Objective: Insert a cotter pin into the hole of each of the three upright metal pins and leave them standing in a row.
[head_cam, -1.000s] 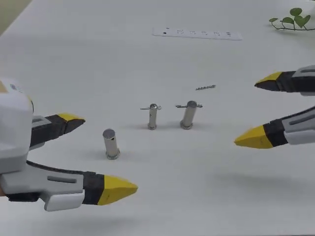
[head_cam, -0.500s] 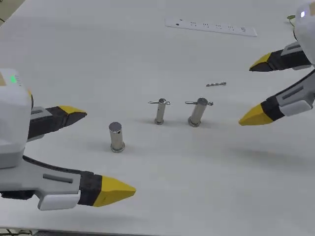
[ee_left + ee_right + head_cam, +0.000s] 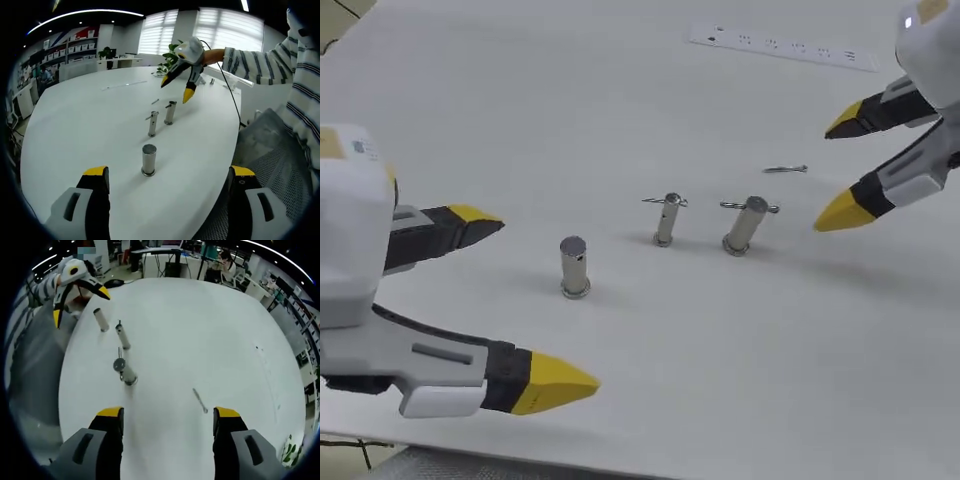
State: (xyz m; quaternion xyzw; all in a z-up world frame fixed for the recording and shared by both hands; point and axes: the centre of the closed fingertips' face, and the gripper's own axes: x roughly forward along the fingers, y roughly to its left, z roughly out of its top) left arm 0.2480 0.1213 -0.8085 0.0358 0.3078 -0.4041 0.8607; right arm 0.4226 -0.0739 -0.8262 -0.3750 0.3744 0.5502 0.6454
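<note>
Since a second ago the right gripper (image 3: pixel 825 178) has drawn nearer to the loose cotter pin (image 3: pixel 785 169), which now lies flat on the white table (image 3: pixel 520 120) just beside the gap between its yellow tips. My headset has swung as well, so the scene sits differently in the head view, but the three metal pins have kept their places. Both of the right gripper's jaws are spread wide with nothing between them, and from its own view (image 3: pixel 169 412) the loose cotter pin (image 3: pixel 200 400) lies just ahead, closer to one jaw than the other. The left gripper (image 3: pixel 550 303) hovers at the near edge of the table, jaws also wide apart and empty. The bare pin (image 3: pixel 574 266) stands upright just ahead of it, and in the left gripper view (image 3: pixel 169 172) that pin (image 3: pixel 148 159) sits about midway between the jaws, with no cotter pin through it. Beyond it stands the middle pin (image 3: pixel 666 220) with the middle cotter pin (image 3: pixel 663 201) through its hole near the top. Just beside that is the third pin (image 3: pixel 744 226) carrying the end cotter pin (image 3: pixel 750 208) in the same way. The three make a loose row, the bare pin set a little apart from the other two. A power strip (image 3: pixel 785 47) lies well beyond them.
</note>
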